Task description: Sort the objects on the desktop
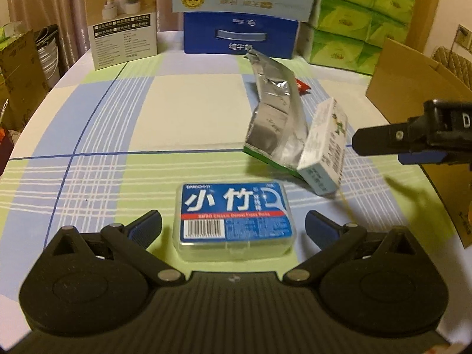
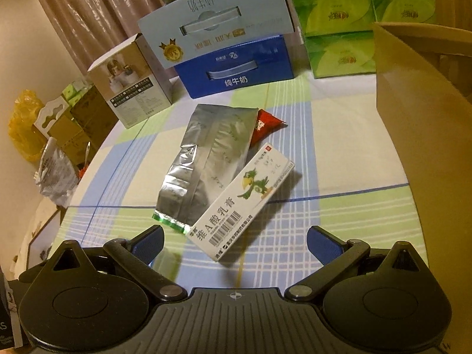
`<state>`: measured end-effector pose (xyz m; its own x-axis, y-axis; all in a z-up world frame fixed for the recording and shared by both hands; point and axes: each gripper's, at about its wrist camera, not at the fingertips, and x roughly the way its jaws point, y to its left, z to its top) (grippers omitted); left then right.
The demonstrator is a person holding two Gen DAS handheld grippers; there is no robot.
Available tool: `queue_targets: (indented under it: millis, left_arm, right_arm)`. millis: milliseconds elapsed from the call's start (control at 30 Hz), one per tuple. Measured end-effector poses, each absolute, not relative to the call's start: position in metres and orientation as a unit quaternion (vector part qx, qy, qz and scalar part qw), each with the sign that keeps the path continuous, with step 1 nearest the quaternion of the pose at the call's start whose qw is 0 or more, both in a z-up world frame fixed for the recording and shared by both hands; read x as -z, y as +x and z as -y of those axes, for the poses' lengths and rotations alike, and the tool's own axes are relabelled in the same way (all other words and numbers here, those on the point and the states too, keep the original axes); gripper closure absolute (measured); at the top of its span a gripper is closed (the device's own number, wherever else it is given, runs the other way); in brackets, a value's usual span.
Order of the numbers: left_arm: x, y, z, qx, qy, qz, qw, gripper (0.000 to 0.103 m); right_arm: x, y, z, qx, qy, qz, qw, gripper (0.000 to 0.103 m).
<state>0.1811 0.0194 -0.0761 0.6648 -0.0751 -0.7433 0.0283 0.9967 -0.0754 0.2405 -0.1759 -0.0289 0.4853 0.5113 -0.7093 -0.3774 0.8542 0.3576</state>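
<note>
— Desk: What does the left wrist view show?

— Photographer: The left gripper [image 1: 233,228] stands with its blue-padded fingers [image 1: 146,227] spread wide on either side of a clear floss-pick box [image 1: 234,219] with a blue label, which lies flat on the checked tablecloth [image 1: 118,135]. The pads do not touch it. Beyond it a silver foil pouch [image 1: 273,118] leans against a white ointment carton [image 1: 324,147], and the right gripper [image 1: 413,140] enters from the edge.

— Desk: And the right one?

— Photographer: The right gripper [image 2: 236,242] is also wide open and holds nothing. The ointment carton [image 2: 244,200], printed with a green parrot, lies just ahead of its fingers, overlapping the silver foil pouch [image 2: 206,159]. A red sachet [image 2: 265,126] peeks out behind. A blue milk box [image 2: 236,67], green tissue packs [image 2: 339,29] and a cardboard box [image 2: 413,118] line the table's edge.
</note>
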Motion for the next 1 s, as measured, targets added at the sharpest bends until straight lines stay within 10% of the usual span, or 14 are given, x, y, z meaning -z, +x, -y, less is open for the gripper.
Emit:
queue_targets:
  millis: [267,733,1000]
  left_arm:
    - [0.08,0.182,-0.024,0.016,-0.018,-0.413,0.911,0.019]
    - [0.08,0.185,-0.029,0.009,-0.025,-0.415,0.909,0.019]
    - [0.074,0.176,-0.027,0.024,-0.021,-0.423,0.906,0.019]
  right_arm:
    - [0.042,0.254,0.166,-0.261,0.094,-0.456,0.846,0.004]
    - [0.058,0.27,0.149,-0.257,0.099,-0.482,0.832,0.056]
    - [0.045,0.225,0.157,-0.242,-0.023,-0.485,0.84,0.067]
